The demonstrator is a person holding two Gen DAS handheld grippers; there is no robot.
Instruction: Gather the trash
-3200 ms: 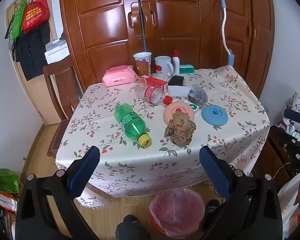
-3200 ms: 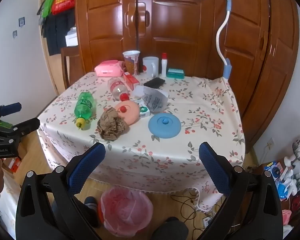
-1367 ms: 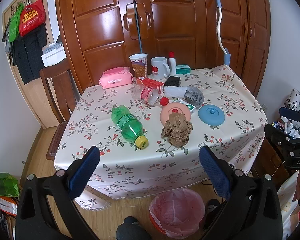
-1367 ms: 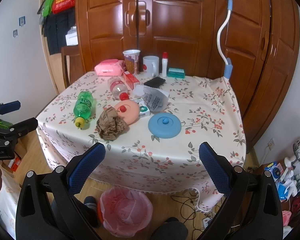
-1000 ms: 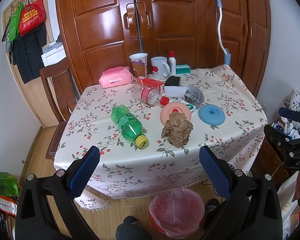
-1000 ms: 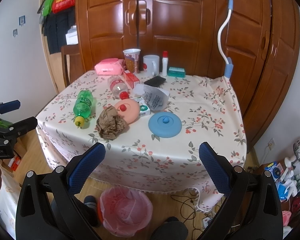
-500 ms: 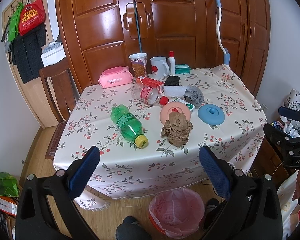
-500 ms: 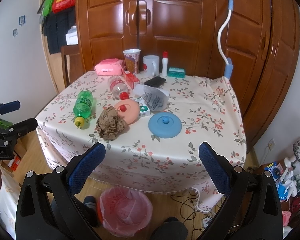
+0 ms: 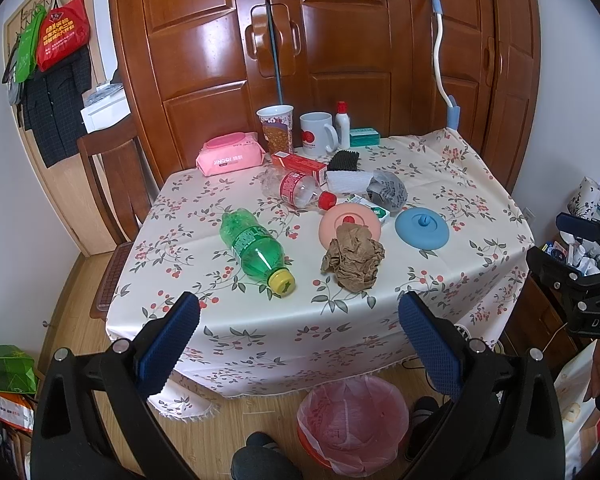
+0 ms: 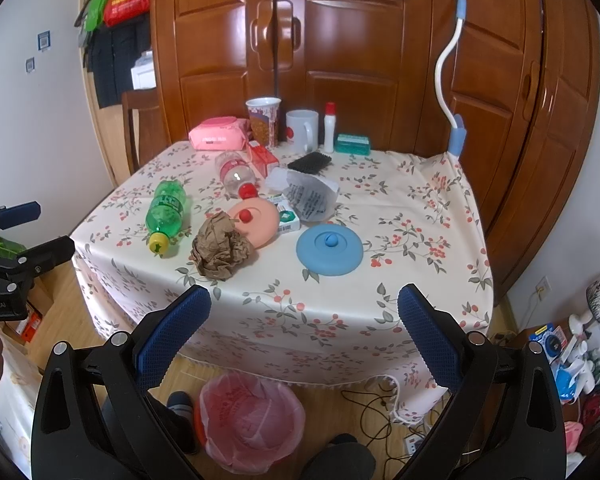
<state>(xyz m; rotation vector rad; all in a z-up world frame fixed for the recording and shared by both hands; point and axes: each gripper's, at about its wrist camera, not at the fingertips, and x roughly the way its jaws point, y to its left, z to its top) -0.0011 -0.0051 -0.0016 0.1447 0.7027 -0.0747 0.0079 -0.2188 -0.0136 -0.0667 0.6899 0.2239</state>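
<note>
- Starting from zero, honestly: your left tongs and right tongs both gape wide, empty.
- Crumpled paper and green bottle sit on the worktop; bin waits below.

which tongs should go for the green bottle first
Left, probably. The green bottle lies on the left tongs' side, just ahead of them. From the right tongs it sits far left, beyond the crumpled paper. Both are open.

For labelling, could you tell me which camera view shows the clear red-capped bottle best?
The left wrist view: the clear bottle lies side-on, showing label and cap. In the right wrist view it is foreshortened, cap towards the camera.
</note>
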